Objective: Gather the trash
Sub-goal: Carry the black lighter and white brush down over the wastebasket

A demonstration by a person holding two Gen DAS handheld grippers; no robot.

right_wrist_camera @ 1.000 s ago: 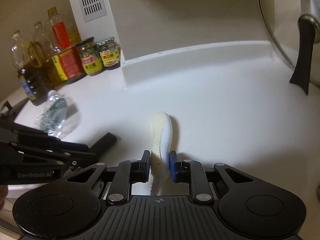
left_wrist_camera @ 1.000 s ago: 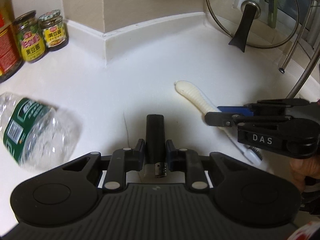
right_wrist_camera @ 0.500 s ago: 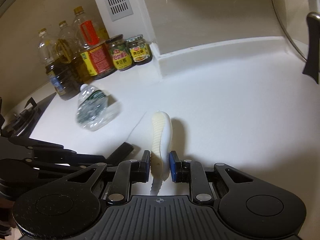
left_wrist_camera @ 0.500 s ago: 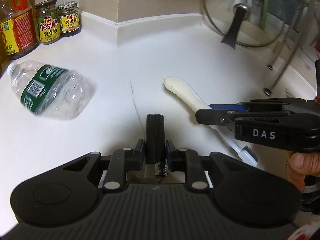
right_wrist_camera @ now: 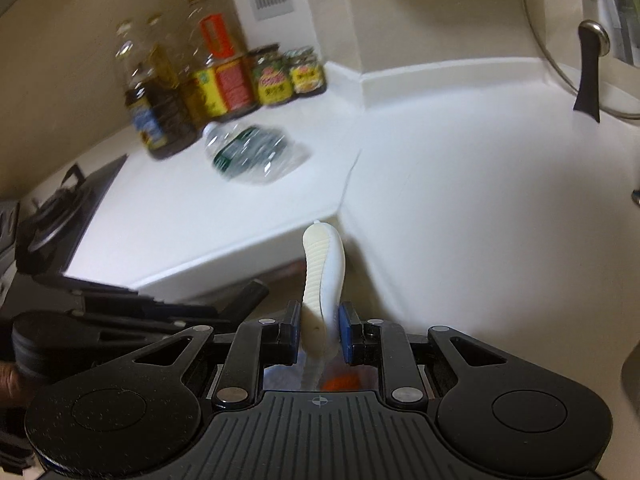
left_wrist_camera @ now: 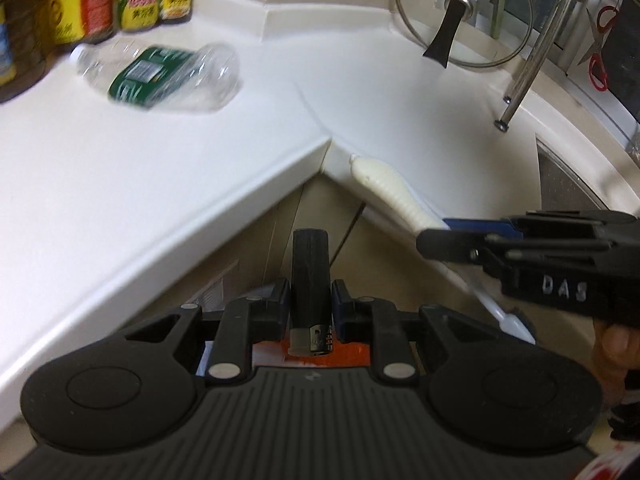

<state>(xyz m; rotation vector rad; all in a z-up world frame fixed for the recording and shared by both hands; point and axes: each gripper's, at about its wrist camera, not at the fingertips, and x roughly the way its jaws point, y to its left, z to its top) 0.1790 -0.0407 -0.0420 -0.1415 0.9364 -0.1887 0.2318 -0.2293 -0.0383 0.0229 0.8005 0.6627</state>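
My left tongs [left_wrist_camera: 311, 308] are clamped on a black lighter [left_wrist_camera: 310, 276], which stands up between the pads with its metal end down toward the camera. My right tongs [right_wrist_camera: 319, 330] are closed tight on a white toothbrush [right_wrist_camera: 322, 280] by its ribbed handle; the handle end points away from me. In the left view the same toothbrush [left_wrist_camera: 386, 190] runs slantwise through the right tongs [left_wrist_camera: 440, 236], bristle end low at the right, and a bit of the hand holding that rig shows at the right edge. Both loads hang off the table [left_wrist_camera: 140, 176], out past its inside corner, over a beige floor; something orange shows under each rig, too blurred to name. A crushed clear bottle [left_wrist_camera: 164, 74] with a green label lies on its side on the table, near a row of jars and oil bottles [right_wrist_camera: 224, 76] against the wall. A glass lid [left_wrist_camera: 464, 12] with a black handle leans at the back right. A stove edge [right_wrist_camera: 68, 208] sits far left in the right view.
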